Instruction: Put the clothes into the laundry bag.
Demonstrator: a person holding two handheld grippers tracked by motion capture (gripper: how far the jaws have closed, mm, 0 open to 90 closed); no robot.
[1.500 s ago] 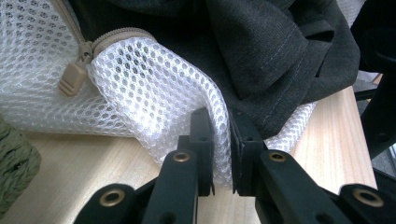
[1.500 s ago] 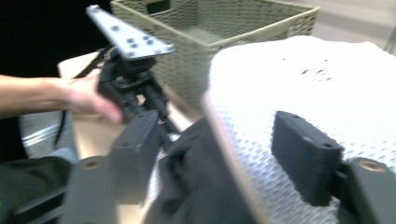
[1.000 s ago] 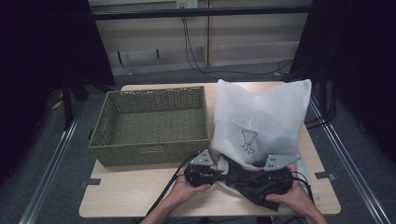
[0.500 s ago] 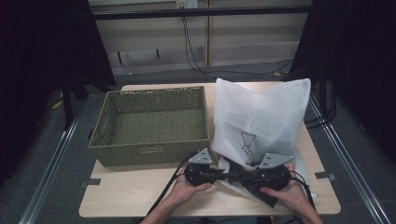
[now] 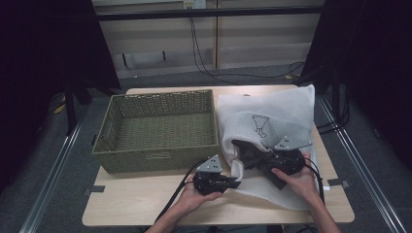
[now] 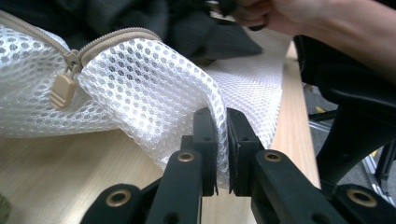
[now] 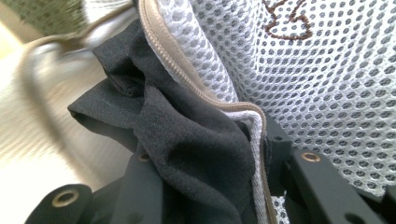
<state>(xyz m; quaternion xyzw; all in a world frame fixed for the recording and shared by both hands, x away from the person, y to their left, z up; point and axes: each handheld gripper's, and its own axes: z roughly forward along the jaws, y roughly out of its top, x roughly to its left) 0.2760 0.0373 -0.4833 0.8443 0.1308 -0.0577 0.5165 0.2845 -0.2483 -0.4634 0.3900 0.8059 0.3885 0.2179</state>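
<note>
The left gripper (image 5: 236, 183) pinches the near edge of the white mesh bag (image 5: 272, 114), which extends toward 1 o'clock from it on the table (image 5: 145, 204). The right gripper (image 5: 245, 151), at the bag's opening, has just been closing its jaws on black cloth (image 7: 187, 135) and the zipper edge.

A light wooden bench (image 5: 145, 201) is carrying two things: a green woven basket (image 5: 158, 130) is sitting on its left half, and a white mesh laundry bag (image 5: 272, 116) is lying just beside it, covering the right half.
</note>
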